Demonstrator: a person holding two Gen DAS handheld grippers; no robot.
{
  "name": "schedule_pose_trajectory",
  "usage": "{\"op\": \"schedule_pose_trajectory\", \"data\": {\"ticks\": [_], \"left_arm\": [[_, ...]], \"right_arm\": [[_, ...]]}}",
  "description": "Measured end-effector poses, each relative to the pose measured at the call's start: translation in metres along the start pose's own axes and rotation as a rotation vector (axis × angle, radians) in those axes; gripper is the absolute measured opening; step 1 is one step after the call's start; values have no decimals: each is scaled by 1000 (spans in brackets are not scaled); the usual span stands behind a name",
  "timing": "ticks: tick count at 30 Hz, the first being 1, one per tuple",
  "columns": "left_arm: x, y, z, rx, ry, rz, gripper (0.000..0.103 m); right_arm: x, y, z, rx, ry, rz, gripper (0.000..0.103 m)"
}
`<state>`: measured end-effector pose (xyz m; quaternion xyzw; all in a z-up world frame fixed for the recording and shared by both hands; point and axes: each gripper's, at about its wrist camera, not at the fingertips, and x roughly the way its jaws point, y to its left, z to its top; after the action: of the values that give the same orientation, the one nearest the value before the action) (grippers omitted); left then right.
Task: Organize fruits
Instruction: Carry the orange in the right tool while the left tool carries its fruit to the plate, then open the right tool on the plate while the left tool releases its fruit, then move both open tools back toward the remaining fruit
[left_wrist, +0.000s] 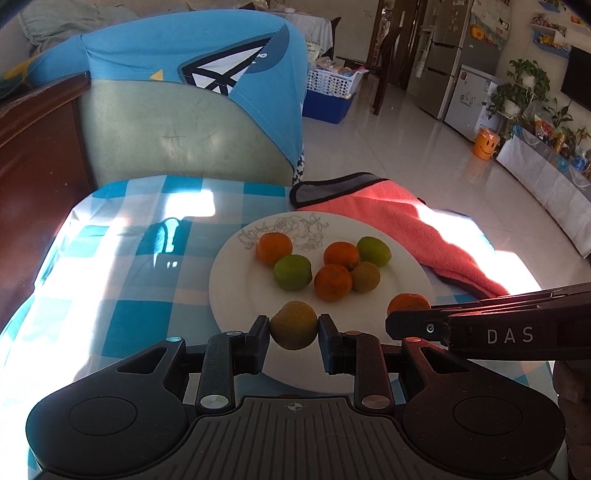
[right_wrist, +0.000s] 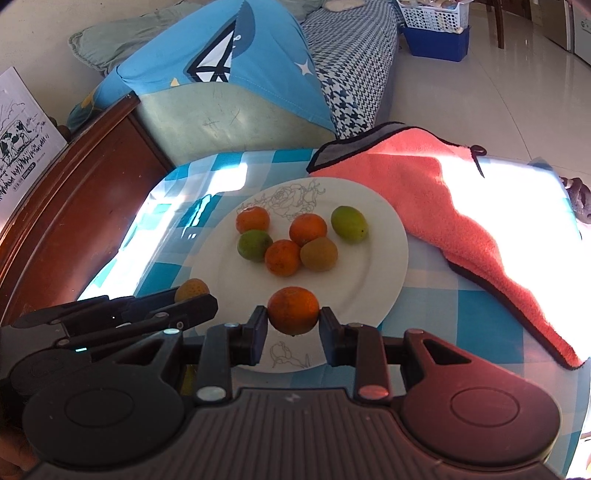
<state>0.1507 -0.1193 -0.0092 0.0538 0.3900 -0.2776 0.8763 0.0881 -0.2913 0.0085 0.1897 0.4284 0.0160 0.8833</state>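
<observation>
Both grippers I hold over the near rim of the white plate (right_wrist: 384, 258), each one grasping a fruit.

My left gripper (left_wrist: 294, 329) is clenched on a yellow-green fruit (left_wrist: 294, 325); my right gripper (right_wrist: 293, 320) is clenched on an orange (right_wrist: 293, 310). Farther on the plate lie three oranges (right_wrist: 282, 257) and three green fruits (right_wrist: 349, 223). At the far right lies a pink towel (right_wrist: 436, 192) on the blue checked cloth (right_wrist: 461, 306).

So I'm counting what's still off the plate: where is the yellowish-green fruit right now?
The yellowish-green fruit is clamped in the left hand-held gripper, above the near rim of the white plate, left of the right hand-held gripper with its orange.
</observation>
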Motion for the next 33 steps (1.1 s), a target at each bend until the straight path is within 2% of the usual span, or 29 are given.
{"op": "schedule_pose_trajectory", "data": {"ticks": [4,8,9,10,13,16,23,33], "left_arm": [[5,-1,4,7,-6,1,26],[2,-2,10,12,-28,10,31],[0,-2,11,9,-35,18,41],[-3,-1,13,2,-43,31,56],[-11,0,17,8,-68,74,72],[-17,3,20,-1,-59,93,77],[-25,14,14,-36,-21,116,78],[-55,33,-4,-77,-56,154,82]], "right_arm": [[5,-2,4,13,-4,-4,31],[3,-4,8,36,-33,-10,33],[2,-4,9,41,-41,-7,33],[0,-4,10,43,-45,-2,34],[-4,-4,12,45,-56,6,36],[-6,-3,12,39,-54,11,39],[-11,10,5,-45,-47,-9,43],[-23,16,-9,-84,-31,-12,44]]}}
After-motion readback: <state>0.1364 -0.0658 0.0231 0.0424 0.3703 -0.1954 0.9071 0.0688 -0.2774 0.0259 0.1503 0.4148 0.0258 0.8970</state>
